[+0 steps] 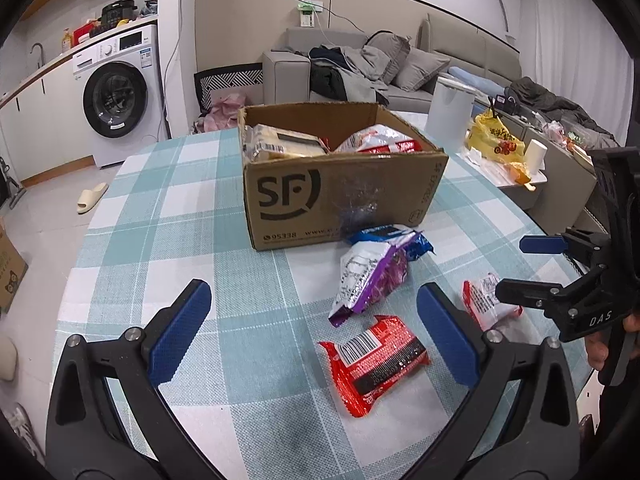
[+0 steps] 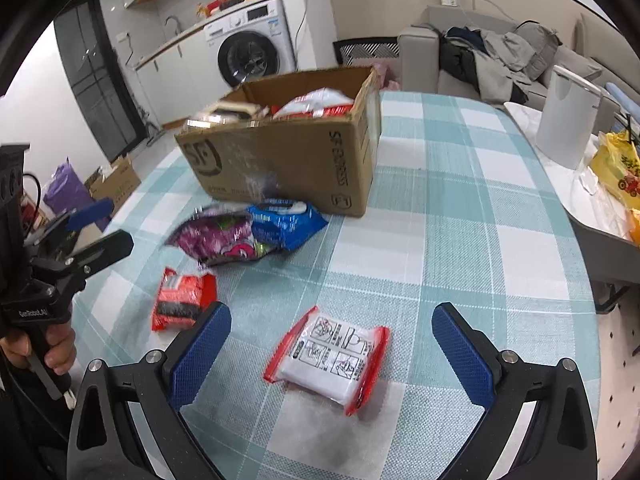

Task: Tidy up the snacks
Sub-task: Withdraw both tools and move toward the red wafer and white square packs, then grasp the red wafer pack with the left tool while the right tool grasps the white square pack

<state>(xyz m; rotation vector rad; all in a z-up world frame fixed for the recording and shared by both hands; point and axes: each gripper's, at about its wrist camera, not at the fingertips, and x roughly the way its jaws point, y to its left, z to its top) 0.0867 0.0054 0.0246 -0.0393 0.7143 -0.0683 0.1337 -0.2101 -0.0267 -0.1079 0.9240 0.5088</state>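
On the checked counter (image 1: 168,216), the cardboard box (image 1: 340,196) sits open; its contents are only partly visible over the rim: a pale yellow pack (image 1: 280,144) and a red-and-white bag (image 1: 380,140). Just in front of the box lie a blue packet (image 2: 284,226) and a purple packet (image 2: 216,236), overlapping, print blurred. Nearer, a red packet (image 1: 376,360), barcode up, lies between the left tool's (image 1: 314,338) wide-open fingers, untouched. Under the right tool (image 2: 332,356), also wide open and empty, rests a white red-edged packet (image 2: 332,360) showing printed diagrams.
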